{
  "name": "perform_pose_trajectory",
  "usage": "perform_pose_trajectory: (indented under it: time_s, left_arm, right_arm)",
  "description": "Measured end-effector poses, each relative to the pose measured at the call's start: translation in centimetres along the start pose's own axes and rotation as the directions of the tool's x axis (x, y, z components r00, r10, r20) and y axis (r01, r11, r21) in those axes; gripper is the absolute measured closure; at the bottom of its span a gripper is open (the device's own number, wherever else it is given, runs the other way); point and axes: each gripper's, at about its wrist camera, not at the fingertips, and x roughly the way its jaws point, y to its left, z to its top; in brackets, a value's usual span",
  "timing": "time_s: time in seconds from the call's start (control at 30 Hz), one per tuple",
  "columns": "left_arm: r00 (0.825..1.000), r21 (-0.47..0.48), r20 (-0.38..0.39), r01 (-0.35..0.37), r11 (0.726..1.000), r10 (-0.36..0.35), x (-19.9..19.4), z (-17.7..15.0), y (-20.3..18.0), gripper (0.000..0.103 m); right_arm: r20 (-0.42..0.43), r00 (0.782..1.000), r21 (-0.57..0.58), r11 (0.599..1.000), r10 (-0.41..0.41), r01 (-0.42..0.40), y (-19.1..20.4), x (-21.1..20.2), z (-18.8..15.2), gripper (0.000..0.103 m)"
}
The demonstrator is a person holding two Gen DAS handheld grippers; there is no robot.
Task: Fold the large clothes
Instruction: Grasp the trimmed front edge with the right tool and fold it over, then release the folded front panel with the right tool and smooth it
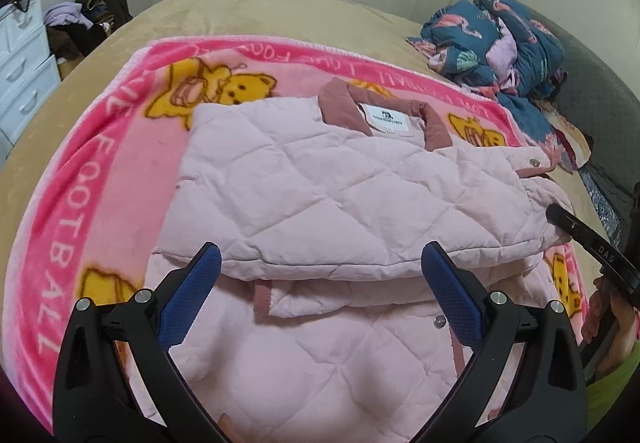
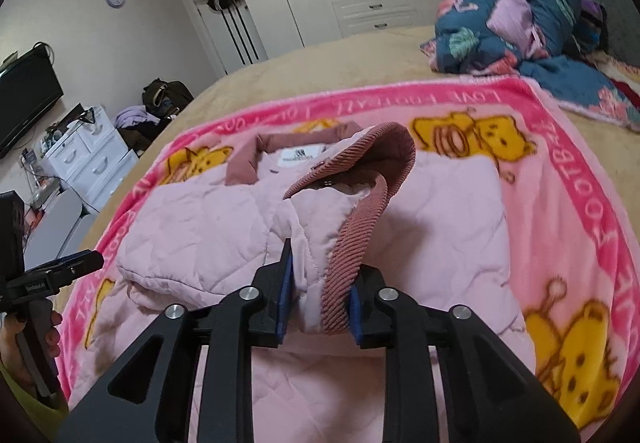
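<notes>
The pink quilted jacket (image 1: pixel 320 179) lies on the pink cartoon blanket (image 1: pixel 92 163) on the bed, one side already folded over its front; the right gripper (image 2: pixel 322 299) pinches the corduroy-edged sleeve cuff (image 2: pixel 352 227), lifted and not yet laid across. The left gripper (image 1: pixel 320 275) hovers wide and empty, and the hem is cut off, so the remaining folds are hard to judge
</notes>
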Motion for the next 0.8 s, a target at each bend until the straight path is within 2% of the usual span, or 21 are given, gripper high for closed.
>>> perform_pose_trajectory:
  time_s: [0.17, 0.23, 0.47, 0.57, 0.7, 0.8]
  left_arm:
    - [1.000, 0.020, -0.012, 0.001, 1.000, 0.000, 0.6, -0.1, -0.8, 0.009]
    - [1.000, 0.029, -0.016, -0.002, 1.000, 0.003, 0.8, 0.0, -1.0, 0.009]
    - [1.000, 0.057, -0.021, -0.020, 0.998, 0.022, 2.1, 1.3, -1.7, 0.009]
    - [0.999, 0.064, -0.025, -0.030, 0.997, 0.032, 3.0, 1.9, -1.7, 0.009]
    - [0.996, 0.070, -0.066, -0.050, 0.996, 0.055, 4.7, 2.4, -1.1, 0.009]
    - [0.990, 0.071, -0.133, -0.041, 0.997, 0.050, 6.6, 1.9, -0.3, 0.009]
  right_arm:
    - [-0.010, 1.000, 0.030, 0.999, -0.026, 0.026, -0.8, 0.0, -0.7, 0.066]
    - [-0.016, 0.999, 0.035, 0.998, -0.052, 0.052, -0.9, -0.3, -1.0, 0.048]
    - [0.024, 0.997, 0.001, 0.997, -0.079, 0.079, -0.3, -1.9, -1.1, 0.040]
    - [0.036, 0.996, -0.030, 0.996, -0.079, 0.080, 0.7, -2.3, -0.9, 0.033]
    - [0.045, 0.996, -0.072, 0.994, -0.074, 0.077, 2.1, -2.3, -0.6, 0.024]
    - [0.046, 0.997, -0.106, 0.992, -0.067, 0.071, 3.3, -2.0, -0.3, 0.023]
